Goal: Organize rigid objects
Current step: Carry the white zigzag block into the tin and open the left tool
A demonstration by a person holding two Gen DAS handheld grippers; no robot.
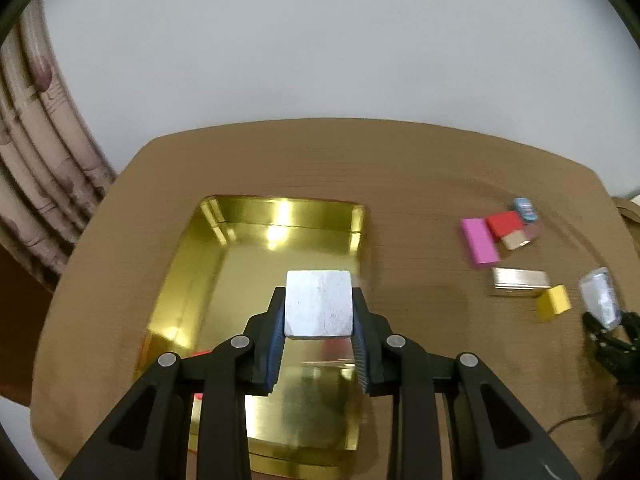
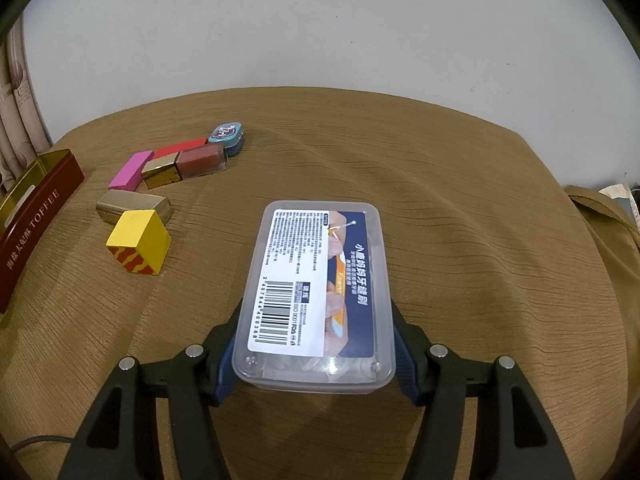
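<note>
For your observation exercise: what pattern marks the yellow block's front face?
Red-orange zigzag stripes on the yellow block, clearest in the right wrist view.

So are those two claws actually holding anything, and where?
Yes. The left gripper clamps a white block by its two sides, above the gold tin. The right gripper pinches a clear plastic box by its long sides.

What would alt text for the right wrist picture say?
Two black fingers grip a clear plastic box with a barcode label, over a tan tablecloth. To the left lie a yellow block, pink block and a red toffee tin.
</note>
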